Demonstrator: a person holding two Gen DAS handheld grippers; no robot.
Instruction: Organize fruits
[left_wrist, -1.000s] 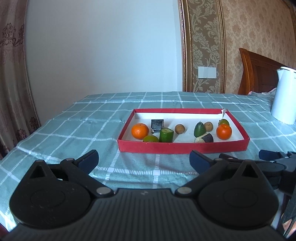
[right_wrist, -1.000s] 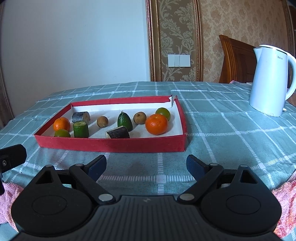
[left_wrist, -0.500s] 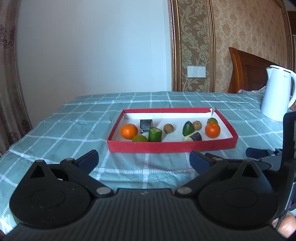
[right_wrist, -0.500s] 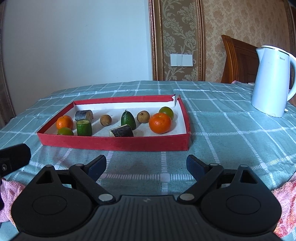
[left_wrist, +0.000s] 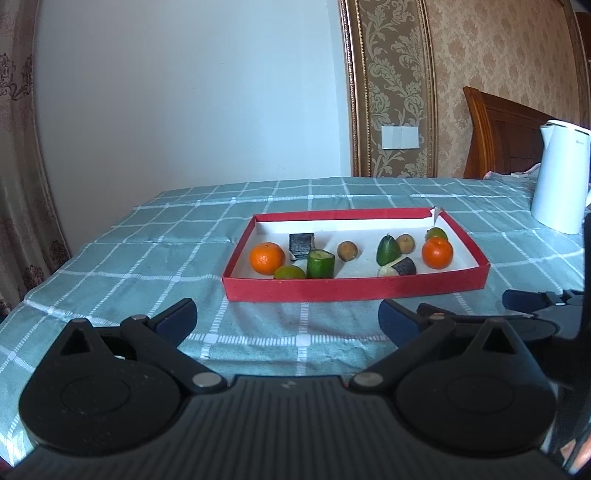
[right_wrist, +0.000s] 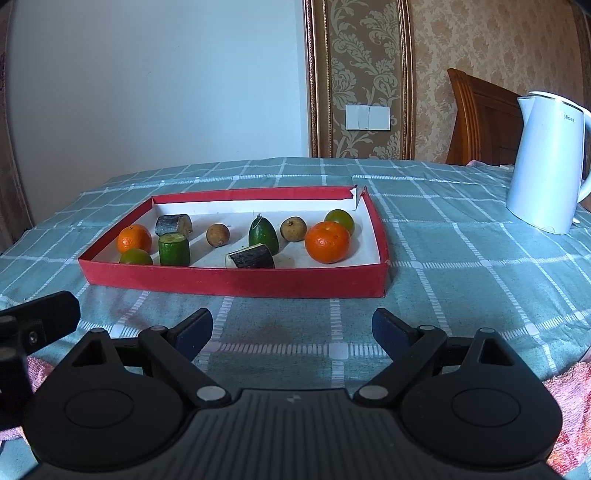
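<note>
Left view has swung leftward; both tools (left_wrist: 288, 317) (right_wrist: 291, 326) gape empty short of the tray's (right_wrist: 236, 282) near wall.

Left gripper (left_wrist: 288, 319) and right gripper (right_wrist: 291, 328) both gape wide, tilted slightly downward, holding nothing.

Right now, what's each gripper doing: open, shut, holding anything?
Left gripper: open, nothing between its fingers.
Right gripper: open, nothing between its fingers.
</note>
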